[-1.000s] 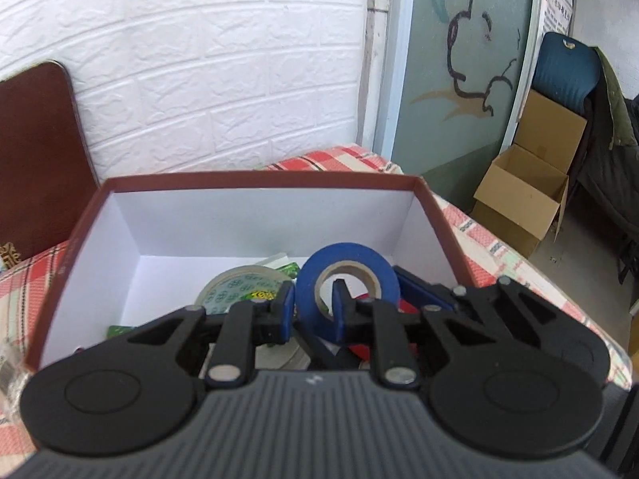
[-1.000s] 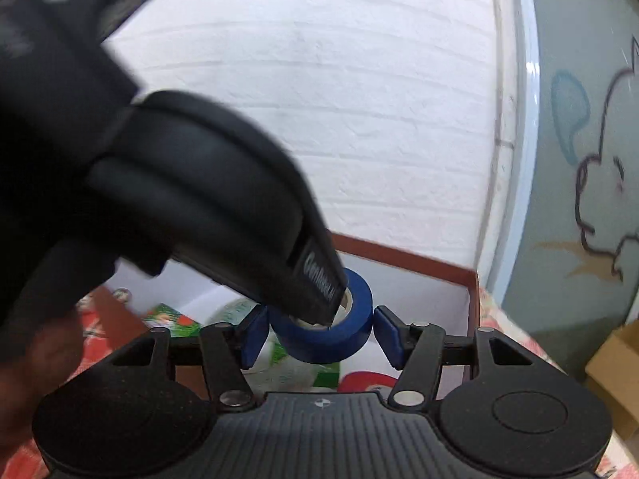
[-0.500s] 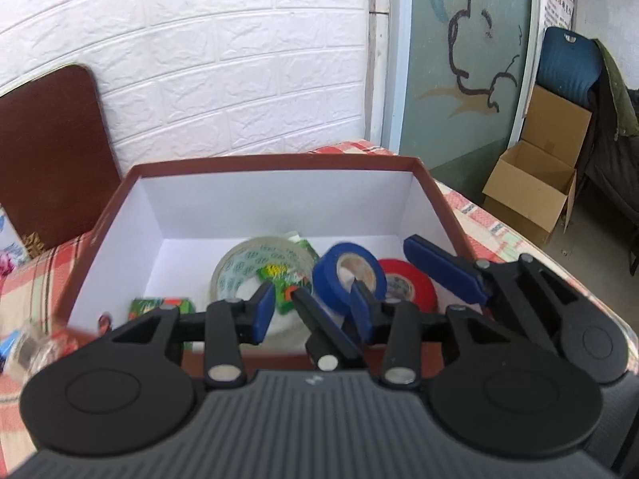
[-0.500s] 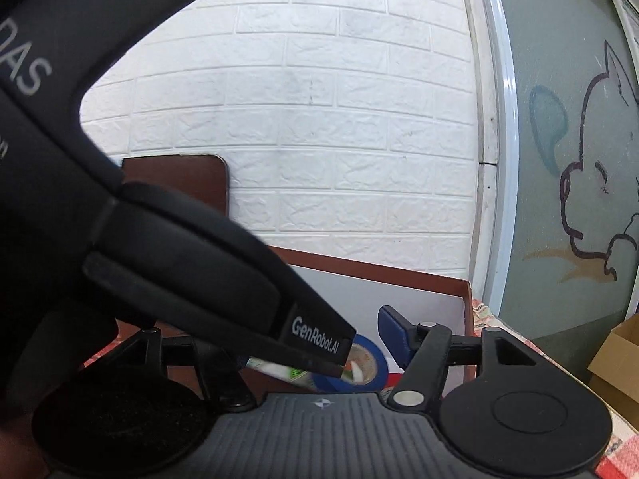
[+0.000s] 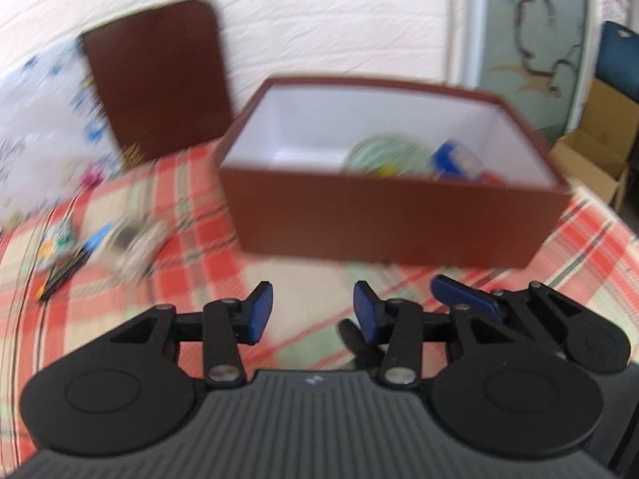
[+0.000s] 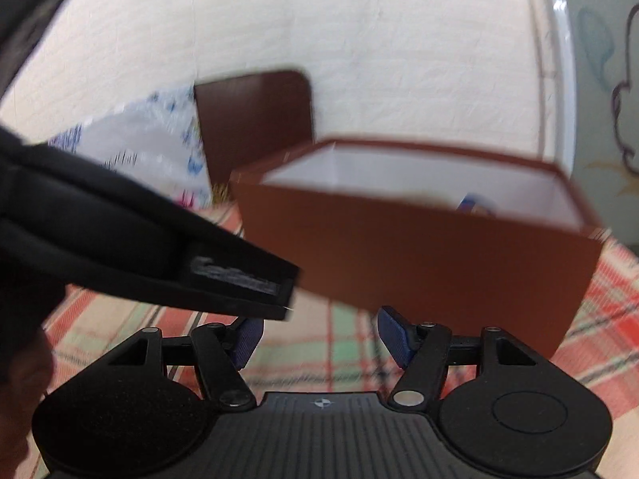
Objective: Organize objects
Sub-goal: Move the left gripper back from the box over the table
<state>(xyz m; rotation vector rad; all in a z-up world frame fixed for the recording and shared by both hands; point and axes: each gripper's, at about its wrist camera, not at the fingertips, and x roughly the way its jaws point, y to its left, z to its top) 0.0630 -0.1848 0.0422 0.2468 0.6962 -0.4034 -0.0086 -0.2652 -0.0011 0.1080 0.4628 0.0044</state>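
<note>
A brown box point(image 5: 383, 223) with a white inside stands on the checked tablecloth; it also shows in the right wrist view point(image 6: 419, 247). Inside it lie a blue tape roll point(image 5: 455, 159), a clear tape roll point(image 5: 383, 155) and a bit of red roll. My left gripper point(image 5: 313, 313) is open and empty, low over the cloth in front of the box. My right gripper point(image 6: 319, 337) is open and empty beside it; one of its blue fingers point(image 5: 467, 297) shows in the left wrist view. The left gripper's body point(image 6: 151, 255) crosses the right wrist view.
Small loose items point(image 5: 92, 247) lie blurred on the cloth at the left. The brown box lid point(image 5: 159, 76) leans on the white brick wall, with a printed plastic bag point(image 5: 36, 127) beside it. A cardboard box point(image 5: 595, 151) stands on the floor at the right.
Both grippers have pulled back out of the box and down to the cloth in front of it. The left gripper let go of the blue tape roll, which stays in the box.
</note>
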